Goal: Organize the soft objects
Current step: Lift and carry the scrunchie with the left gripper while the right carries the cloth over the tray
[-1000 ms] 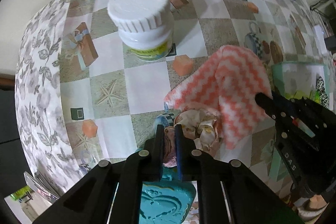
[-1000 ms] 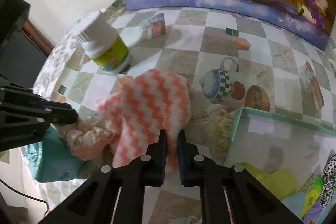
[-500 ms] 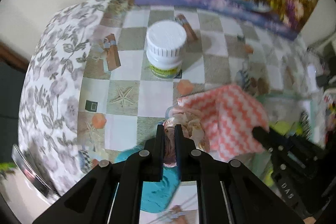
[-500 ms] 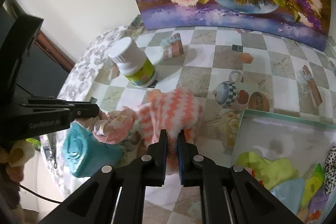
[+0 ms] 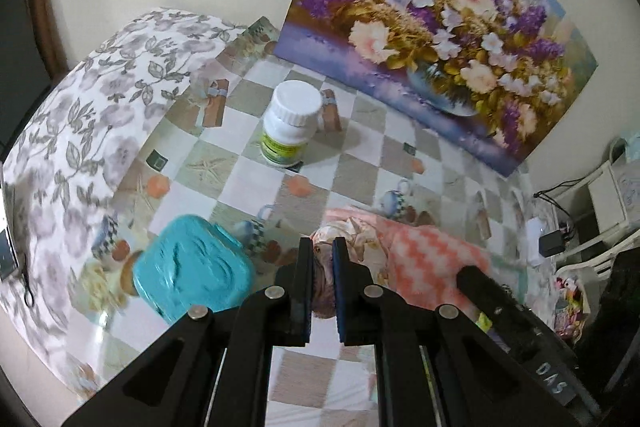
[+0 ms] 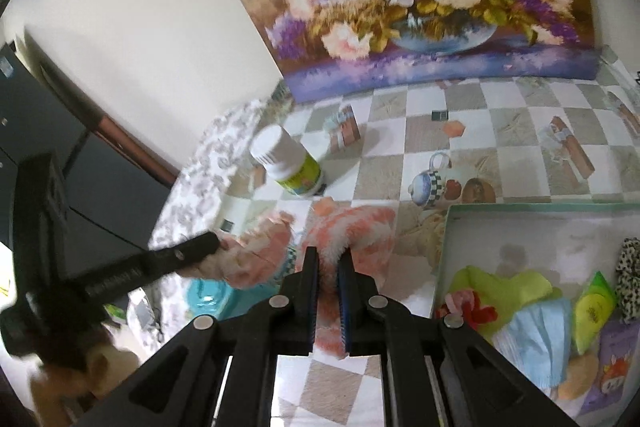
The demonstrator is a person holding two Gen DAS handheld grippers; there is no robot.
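Raised off the table (image 5: 360, 163) since earlier, the zigzag cloth (image 6: 352, 227) is pinched by both closed grippers, left gripper (image 5: 322, 247) and right gripper (image 6: 328, 255), and carriage to the box (image 6: 520, 211) is called for next.

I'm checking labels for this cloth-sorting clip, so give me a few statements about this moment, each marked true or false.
1. The left gripper is shut on the floral cloth. True.
2. The right gripper is open and holds nothing. False: it is shut on the pink zigzag cloth.
3. The white bottle lies on its side. False: it stands upright on the table, cap on.
4. The green box already holds several soft items. True.
5. The teal container sits inside the box. False: it is on the table, outside it.
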